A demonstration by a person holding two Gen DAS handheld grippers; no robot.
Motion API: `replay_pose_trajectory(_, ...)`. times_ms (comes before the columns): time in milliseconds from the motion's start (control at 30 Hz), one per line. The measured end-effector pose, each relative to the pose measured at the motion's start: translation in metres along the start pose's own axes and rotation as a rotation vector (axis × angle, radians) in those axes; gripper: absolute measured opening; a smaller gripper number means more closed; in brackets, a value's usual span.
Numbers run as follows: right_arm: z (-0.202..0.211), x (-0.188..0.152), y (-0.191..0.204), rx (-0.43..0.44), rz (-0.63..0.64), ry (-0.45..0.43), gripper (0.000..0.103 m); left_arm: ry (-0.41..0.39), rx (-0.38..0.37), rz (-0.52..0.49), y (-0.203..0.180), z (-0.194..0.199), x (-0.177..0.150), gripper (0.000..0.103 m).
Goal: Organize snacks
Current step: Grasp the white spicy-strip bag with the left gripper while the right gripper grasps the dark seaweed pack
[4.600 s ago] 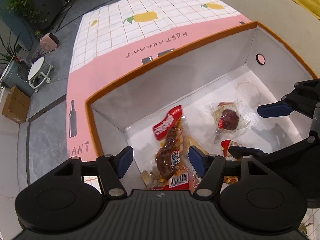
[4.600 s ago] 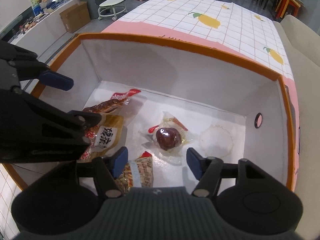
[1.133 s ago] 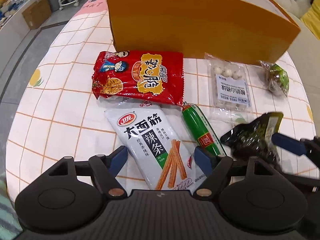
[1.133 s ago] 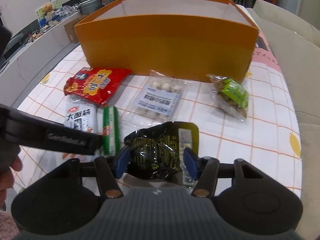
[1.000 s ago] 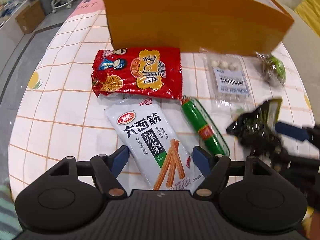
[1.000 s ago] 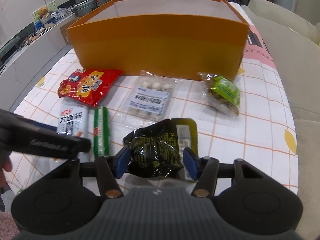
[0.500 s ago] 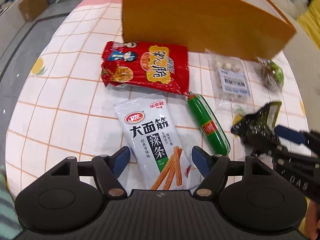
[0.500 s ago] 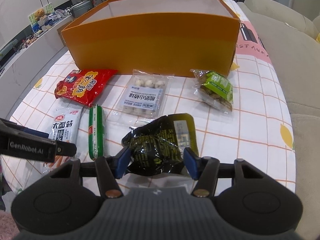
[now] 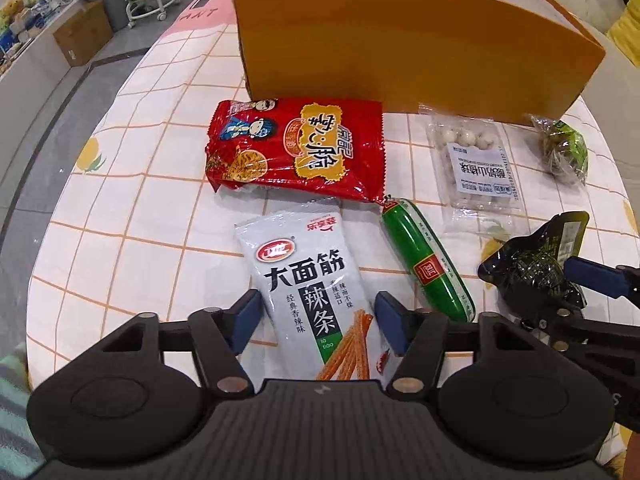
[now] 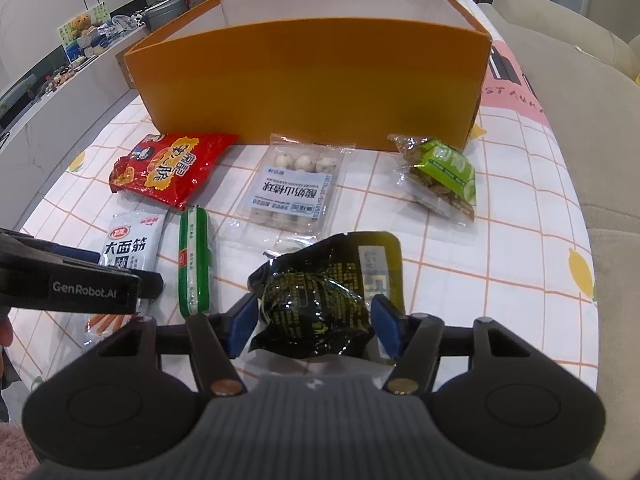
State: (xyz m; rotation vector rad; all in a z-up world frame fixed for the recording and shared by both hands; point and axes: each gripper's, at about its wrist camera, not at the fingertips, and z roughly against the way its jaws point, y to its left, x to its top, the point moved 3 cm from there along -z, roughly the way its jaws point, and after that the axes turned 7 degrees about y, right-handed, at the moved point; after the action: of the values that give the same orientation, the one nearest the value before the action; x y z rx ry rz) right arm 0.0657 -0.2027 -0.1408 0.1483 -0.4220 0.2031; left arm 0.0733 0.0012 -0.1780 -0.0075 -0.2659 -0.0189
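Observation:
Several snack packs lie on the checked cloth in front of the orange box (image 9: pixel 400 40). My left gripper (image 9: pixel 318 320) points down over the grey-white spicy-strip packet (image 9: pixel 308 280). Its jaws are closing with the packet between them, and a gap still shows at the left pad, so it is open. My right gripper (image 10: pixel 312 326) is shut on the crumpled black packet (image 10: pixel 316 304). Both pads touch that packet while the jaws begin opening. From the left wrist view, one right finger (image 9: pixel 592 276) shows behind the black packet (image 9: pixel 524 272).
A red noodle packet (image 9: pixel 296 148), a green sausage (image 9: pixel 426 260), a clear pack of white balls (image 9: pixel 476 168) and a green nut packet (image 10: pixel 440 172) lie between the grippers and the box. A beige sofa (image 10: pixel 580 100) borders the table on the right.
Both grippers left the inside of the box and came down over the snacks in front of it. The left jaws have narrowed around the grey-white packet. The right jaws stand slightly wider.

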Motion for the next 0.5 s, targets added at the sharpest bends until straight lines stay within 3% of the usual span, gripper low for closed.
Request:
replay_pose_trajectory(333, -0.0039, -0.0007, 0.0033, -0.012, 0.034, 0.002, 0.058, -0.024, -0.027, -0.008, 0.0008, 0.0040, -0.0019, 0.060)
replay_pose_trajectory(500, -0.0001, 0.0000, 0.0058, -0.006, 0.044, -0.011, 0.047, -0.038, -0.051, 0.017, 0.0068, 0.0093, -0.0022, 0.059)
